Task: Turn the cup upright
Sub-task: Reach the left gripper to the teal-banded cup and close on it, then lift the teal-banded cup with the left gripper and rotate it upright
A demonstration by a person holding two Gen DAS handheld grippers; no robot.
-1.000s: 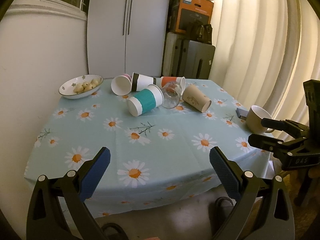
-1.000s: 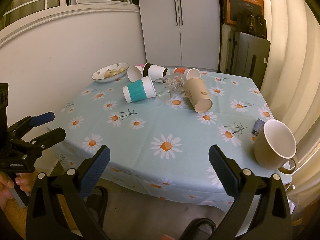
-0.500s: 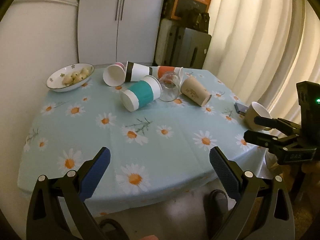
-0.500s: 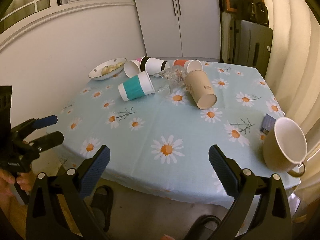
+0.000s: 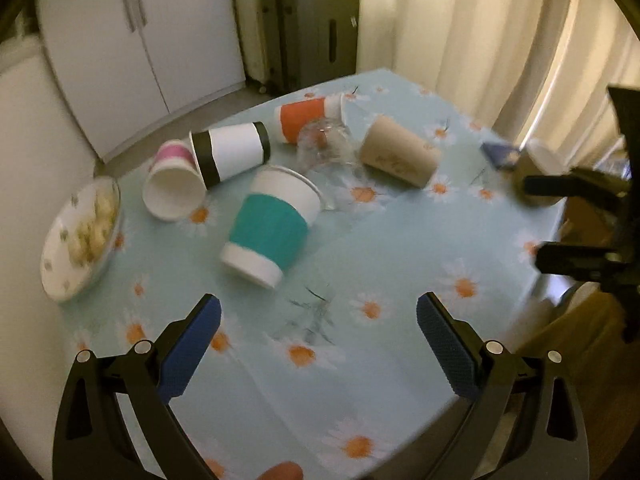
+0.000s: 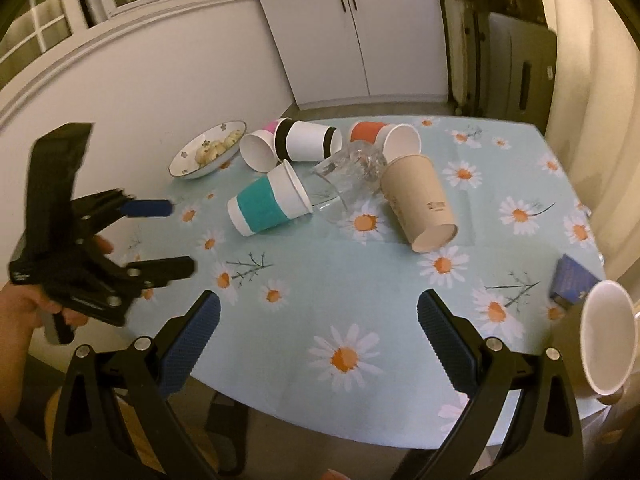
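White cupboard doors and pale curtains stand behind a table under a light blue, daisy-printed tablecloth (image 6: 360, 280), where a cluster of cups lies tipped over. Nearest the left gripper (image 5: 318, 320) is a white paper cup with a teal sleeve (image 5: 270, 226), on its side with its base toward that camera. Behind it lie a white paper cup with black bands (image 5: 230, 152), a pink-sleeved white cup (image 5: 172, 184), an orange-sleeved white cup (image 5: 308, 118), a clear glass (image 5: 326, 146) and a plain brown paper cup (image 5: 398, 156). A beige ceramic mug (image 6: 608, 344) lies at the table's right edge beside a small dark blue box (image 6: 572, 284), and a white flowered bowl of pale snacks (image 6: 208, 154) sits at the far left.

Both grippers are released, jaws spread wide and holding nothing; the right gripper (image 6: 318, 320) hangs over the near table edge. This looks like the approach step, with no cup yet touched. Which cup is meant I cannot tell, though the teal one seems the likely target. The next move calls for closing on its sleeve and rotating it base-down.

Compared with half a second ago, the left gripper has pushed forward over the table and tilted down, so the teal cup looms larger; the right has edged only slightly closer.
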